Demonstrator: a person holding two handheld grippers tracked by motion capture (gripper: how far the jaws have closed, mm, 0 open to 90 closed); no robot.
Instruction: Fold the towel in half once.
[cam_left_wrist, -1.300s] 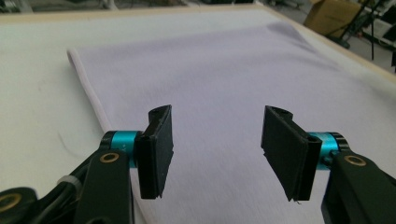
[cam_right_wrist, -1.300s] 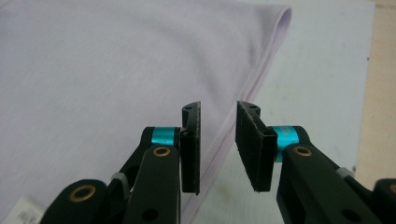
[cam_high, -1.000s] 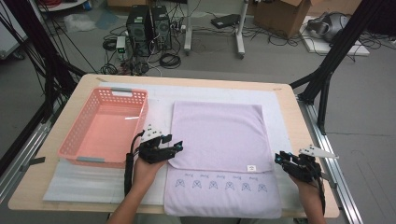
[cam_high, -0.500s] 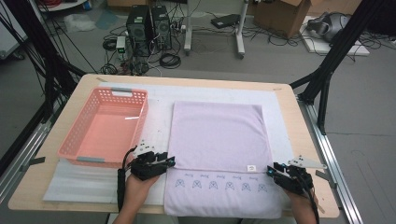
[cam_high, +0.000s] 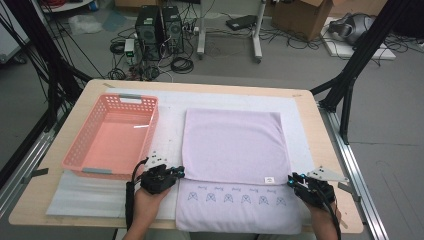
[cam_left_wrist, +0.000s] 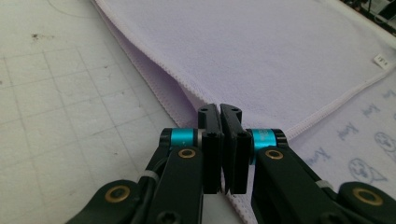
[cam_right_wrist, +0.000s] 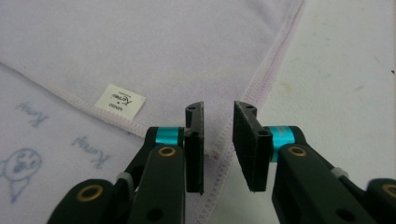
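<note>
From above, the wooden table (cam_high: 60, 200) carried a white mat (cam_high: 170, 107), and on it a lilac towel (cam_high: 232, 145) lay folded once, its upper flap stopping short of the near end so a printed strip of little drawings stayed bare. Left of it sat a pink basket (cam_high: 80, 157), just beside the towel and not touching it. The left gripper (cam_high: 172, 173) sat at the flap's left corner, the right gripper (cam_high: 291, 180) at its right corner (both hands low at the table's near edge). Closer in, the left gripper view caught what the high view could not: the left gripper (cam_left_wrist: 219, 112) had its jaws pressed together, a thin line between them, right at the towel's (cam_left_wrist: 280, 51) hemmed edge; whether cloth sat in that nip, I could not tell. The right gripper view showed the right gripper (cam_right_wrist: 218, 116) with a clear gap between its jaws, which had just been closing, the stitched hem running between them, unpinched. A small white label (cam_right_wrist: 120, 99) lay just left of that jaw.
</note>
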